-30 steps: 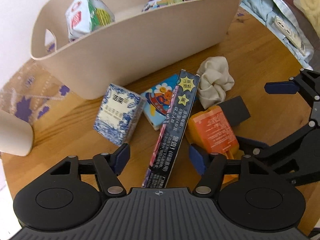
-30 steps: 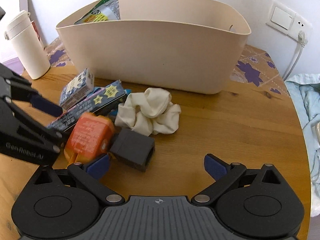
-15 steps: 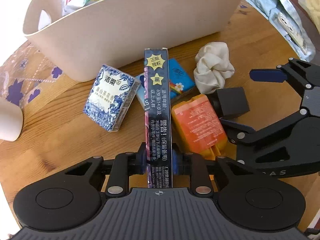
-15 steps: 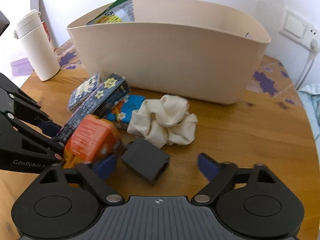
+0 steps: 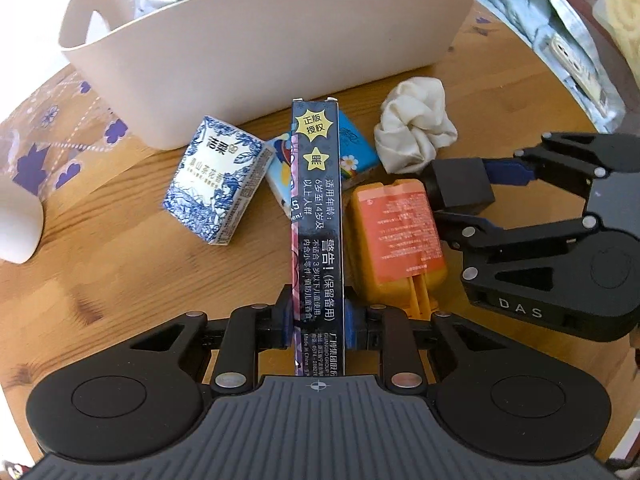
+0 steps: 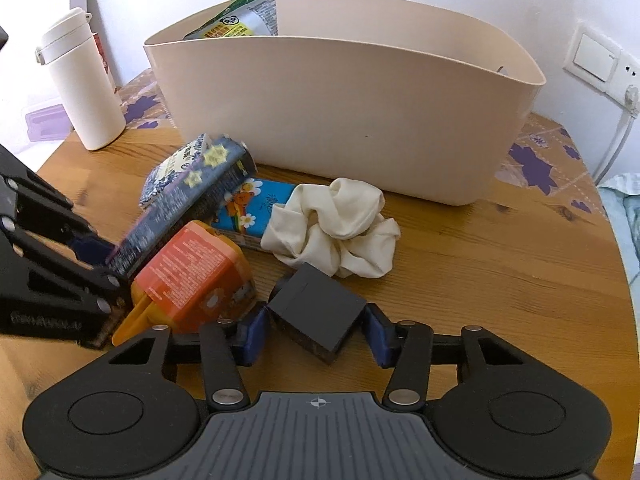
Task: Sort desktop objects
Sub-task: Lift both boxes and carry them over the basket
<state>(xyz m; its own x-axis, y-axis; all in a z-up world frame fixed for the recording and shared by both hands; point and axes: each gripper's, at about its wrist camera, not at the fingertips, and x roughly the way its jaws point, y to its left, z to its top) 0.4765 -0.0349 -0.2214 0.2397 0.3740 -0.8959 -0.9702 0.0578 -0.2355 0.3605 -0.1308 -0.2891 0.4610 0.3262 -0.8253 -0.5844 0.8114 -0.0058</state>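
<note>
Left claw (image 5: 318, 322) now clamped on dark box (image 5: 318, 216), right claw (image 6: 316, 336) closing around black block (image 6: 316, 312)

Bare worktop (image 6: 500, 280) lies open on the right; a tall beige basket (image 6: 360, 120) blocks the far side, clutter crowding the left.

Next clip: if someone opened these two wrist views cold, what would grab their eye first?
Probably the long dark box with yellow star stickers, clamped in the left gripper and running straight up the middle of the left wrist view. Next, the small black block between the right gripper's closing blue pads, beside an orange pack. Behind them, the big beige bin fills the back of the wooden table.
</note>
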